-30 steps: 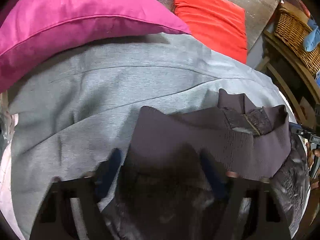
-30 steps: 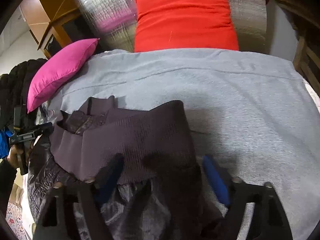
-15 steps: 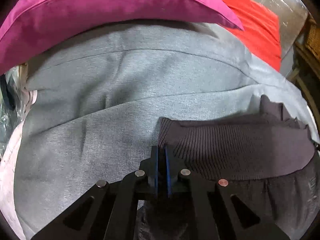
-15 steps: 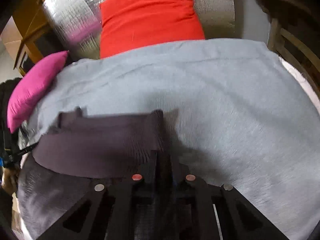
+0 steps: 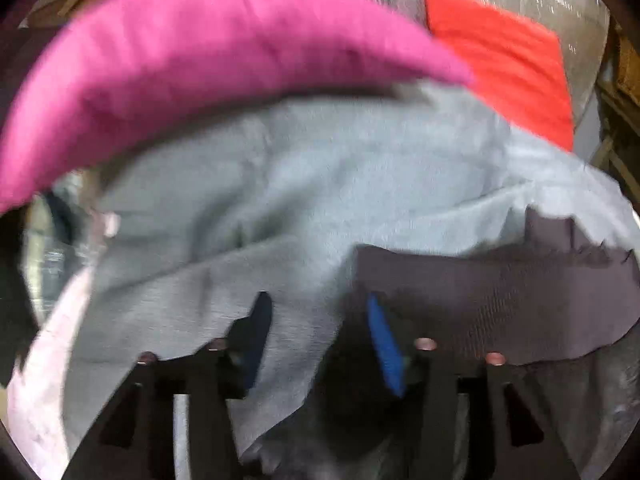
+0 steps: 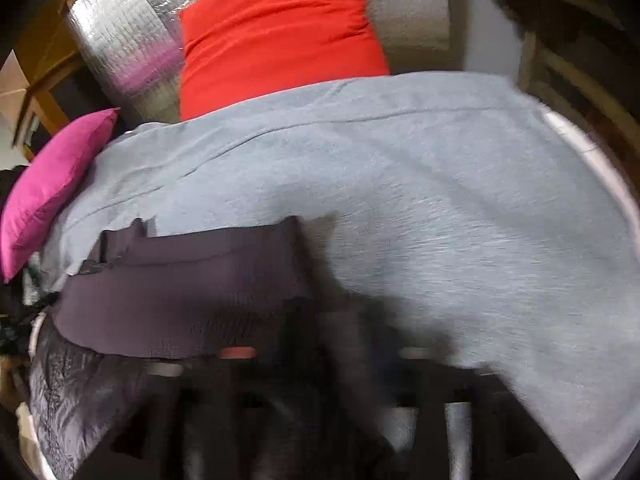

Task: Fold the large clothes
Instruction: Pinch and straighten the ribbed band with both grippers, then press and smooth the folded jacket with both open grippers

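— Grey, felt-like blanket point(image 6: 420, 200) covers the whole bed, with long soft creases running across it. What lines the far edge?

— Two plump cushions: a magenta cushion point(image 5: 192, 64) at the far left corner, smooth and curved like a crescent through the lens, and a red cushion point(image 6: 276, 32), squarish, leaning on a crinkled silver quilted panel point(image 6: 120, 36).

— And the garment?

— A dark jacket point(image 6: 168, 296) lies at the near edge of the bed. Its wide ribbed knit hem is a matte plum-brown band, folded over; below it the body is a shiny, crumpled quilted fabric. A short stand-up piece of the same knit pokes up at the band's far end.

— The tools?

— The left gripper point(image 5: 316, 332) has just been opening: its jaws stand apart, blue pads showing, one finger over the grey blanket and the other at the left end of the ribbed band, with no cloth pinched between them. The right gripper point(image 6: 332, 360) has also just been opening; it is smeared by blur, dark against the right end of the band, and I see nothing clamped in it.

— Anything else?

— Pale pink sheet point(image 5: 44, 360) peeks out along the left edge.
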A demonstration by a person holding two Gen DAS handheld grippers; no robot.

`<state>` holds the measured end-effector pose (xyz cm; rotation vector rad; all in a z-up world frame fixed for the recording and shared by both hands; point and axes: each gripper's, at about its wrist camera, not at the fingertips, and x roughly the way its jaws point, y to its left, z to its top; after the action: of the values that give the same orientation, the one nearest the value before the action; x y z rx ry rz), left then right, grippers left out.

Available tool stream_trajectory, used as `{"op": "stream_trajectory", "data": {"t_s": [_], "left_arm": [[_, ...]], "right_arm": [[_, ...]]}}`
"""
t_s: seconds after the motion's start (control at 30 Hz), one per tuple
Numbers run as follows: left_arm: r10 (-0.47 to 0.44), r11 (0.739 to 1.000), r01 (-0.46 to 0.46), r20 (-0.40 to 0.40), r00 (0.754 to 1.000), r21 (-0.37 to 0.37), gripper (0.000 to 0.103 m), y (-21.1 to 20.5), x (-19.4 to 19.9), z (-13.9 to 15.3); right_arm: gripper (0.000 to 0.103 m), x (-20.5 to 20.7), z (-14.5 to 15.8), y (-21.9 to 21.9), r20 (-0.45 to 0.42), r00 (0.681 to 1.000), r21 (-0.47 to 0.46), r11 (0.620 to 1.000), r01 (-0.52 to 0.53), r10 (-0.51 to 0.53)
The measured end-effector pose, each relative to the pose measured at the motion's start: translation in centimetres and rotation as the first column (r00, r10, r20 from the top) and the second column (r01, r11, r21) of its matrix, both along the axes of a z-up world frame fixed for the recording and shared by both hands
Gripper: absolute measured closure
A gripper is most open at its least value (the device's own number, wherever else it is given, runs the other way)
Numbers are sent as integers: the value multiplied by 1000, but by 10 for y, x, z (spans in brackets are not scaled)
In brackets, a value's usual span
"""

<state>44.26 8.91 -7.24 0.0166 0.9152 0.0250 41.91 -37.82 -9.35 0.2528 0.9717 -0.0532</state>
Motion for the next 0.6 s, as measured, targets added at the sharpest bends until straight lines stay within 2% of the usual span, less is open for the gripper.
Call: {"op": "stream_trajectory", "data": {"t_s": [0.13,0.2,0.27,0.4,0.47,0.53,0.57,0.6], "left_arm": [[54,998,-57,144,988,22,43,8,-42,56],[45,999,-47,199,979,4,41,3,-69,76],[19,1000,-13,248,969,-27,33,-12,-100,88],[-44,996,63,298,954,-55,33,-59,-164,76],[-63,994,86,314,947,-63,33,-87,-192,59],[-89,994,106,306,948,-39,32,-104,-201,37],[-99,994,107,288,952,-14,32,-108,-207,27],[-109,994,111,231,967,2,32,-114,-202,11]], "right_arm": [[21,-36,42,-6,77,994,-38,996,79,-76],[21,-57,66,4,135,989,-37,997,63,-57],[21,-82,87,32,186,983,-72,997,3,10],[21,-122,94,113,233,952,-183,970,-158,199],[21,-140,80,157,232,935,-289,937,-198,269],[21,-149,60,181,223,933,-355,915,-191,281],[21,-150,48,187,202,939,-371,909,-190,279],[21,-149,28,192,152,950,-396,897,-195,274]]}}
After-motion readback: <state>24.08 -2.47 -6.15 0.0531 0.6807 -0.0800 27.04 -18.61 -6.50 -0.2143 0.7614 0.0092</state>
